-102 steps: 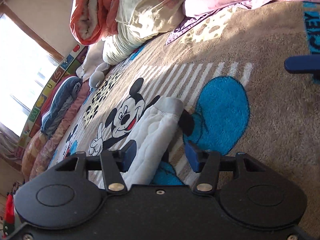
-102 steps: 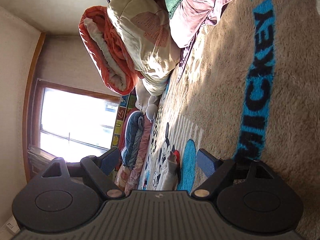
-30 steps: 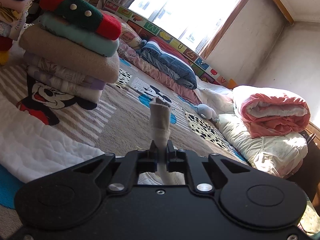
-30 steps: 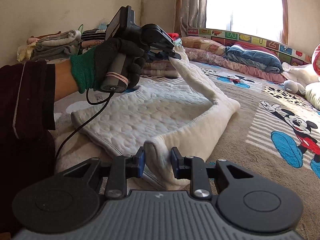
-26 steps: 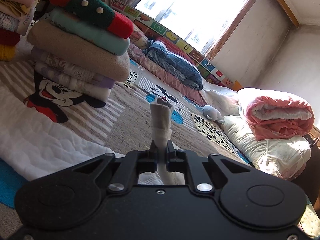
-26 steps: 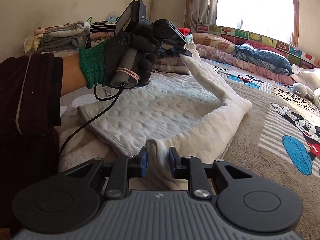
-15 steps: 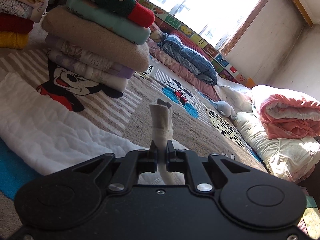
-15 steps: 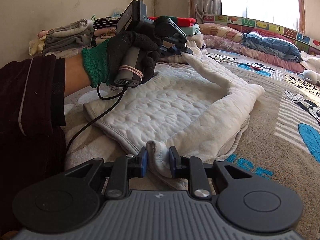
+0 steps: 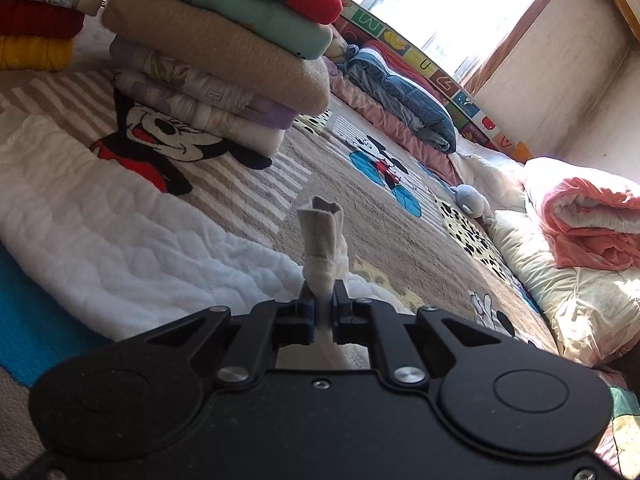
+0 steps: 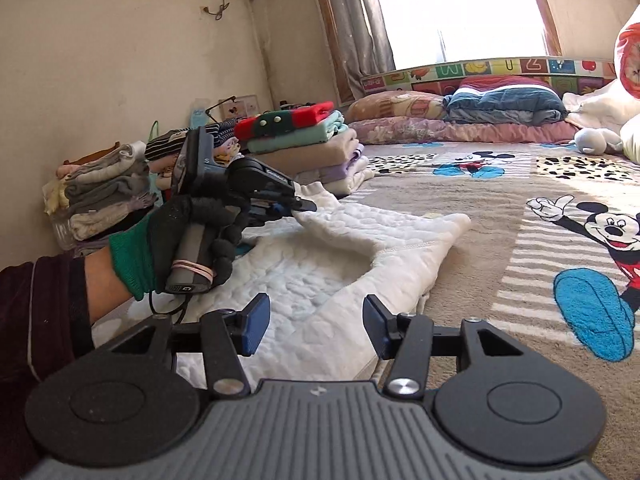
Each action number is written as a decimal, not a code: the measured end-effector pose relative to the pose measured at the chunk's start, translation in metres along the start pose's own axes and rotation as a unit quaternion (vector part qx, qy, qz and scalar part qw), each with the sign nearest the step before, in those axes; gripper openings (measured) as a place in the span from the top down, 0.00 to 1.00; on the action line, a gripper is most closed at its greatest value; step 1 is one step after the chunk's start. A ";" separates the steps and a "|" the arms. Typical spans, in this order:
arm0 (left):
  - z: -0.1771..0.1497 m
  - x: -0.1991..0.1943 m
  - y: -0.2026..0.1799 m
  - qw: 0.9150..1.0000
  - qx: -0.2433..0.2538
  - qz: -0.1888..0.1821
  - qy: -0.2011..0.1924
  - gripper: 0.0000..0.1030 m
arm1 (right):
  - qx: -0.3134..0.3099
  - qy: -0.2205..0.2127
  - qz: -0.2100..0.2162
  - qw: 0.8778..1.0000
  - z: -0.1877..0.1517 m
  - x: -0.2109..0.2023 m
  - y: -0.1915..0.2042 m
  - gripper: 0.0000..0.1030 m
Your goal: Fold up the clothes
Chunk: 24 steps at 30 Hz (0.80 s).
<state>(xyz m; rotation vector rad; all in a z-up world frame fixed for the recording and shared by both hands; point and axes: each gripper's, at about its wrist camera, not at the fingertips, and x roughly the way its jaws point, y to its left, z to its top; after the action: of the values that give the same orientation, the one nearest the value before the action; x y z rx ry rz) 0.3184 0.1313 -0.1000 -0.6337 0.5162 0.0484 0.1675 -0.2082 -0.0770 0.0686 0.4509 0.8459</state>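
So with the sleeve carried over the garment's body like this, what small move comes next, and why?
Probably lower the left gripper and release. It is clamped on the sleeve cuff above the white quilted garment, while the right gripper has just been opening, its pads clear of the cloth.

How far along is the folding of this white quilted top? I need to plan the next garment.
Stacks of folded clothes are done. The white quilted top lies spread on the rug; the left gripper pinches its sleeve cuff, and the right gripper has just opened, with nothing clamped. Laying that sleeve over and folding the body remain.
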 end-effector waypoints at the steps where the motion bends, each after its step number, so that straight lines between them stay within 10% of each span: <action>1: 0.000 0.000 0.000 1.000 0.000 0.000 0.001 0.93 | -0.006 0.010 -0.003 1.000 -0.001 0.008 0.001 0.49; 10: 0.000 0.001 0.006 1.000 -0.013 -0.005 0.009 0.93 | -0.053 0.128 0.015 0.990 -0.001 0.053 0.016 0.39; 24: -0.001 -0.001 0.015 0.999 -0.022 0.002 0.039 0.93 | -0.022 0.057 -0.006 0.998 0.074 0.101 -0.046 0.41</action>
<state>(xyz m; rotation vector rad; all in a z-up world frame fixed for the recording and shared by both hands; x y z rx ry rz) 0.3139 0.1427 -0.1082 -0.6802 0.5940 0.0399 0.2884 -0.1562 -0.0574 -0.0224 0.5396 0.8504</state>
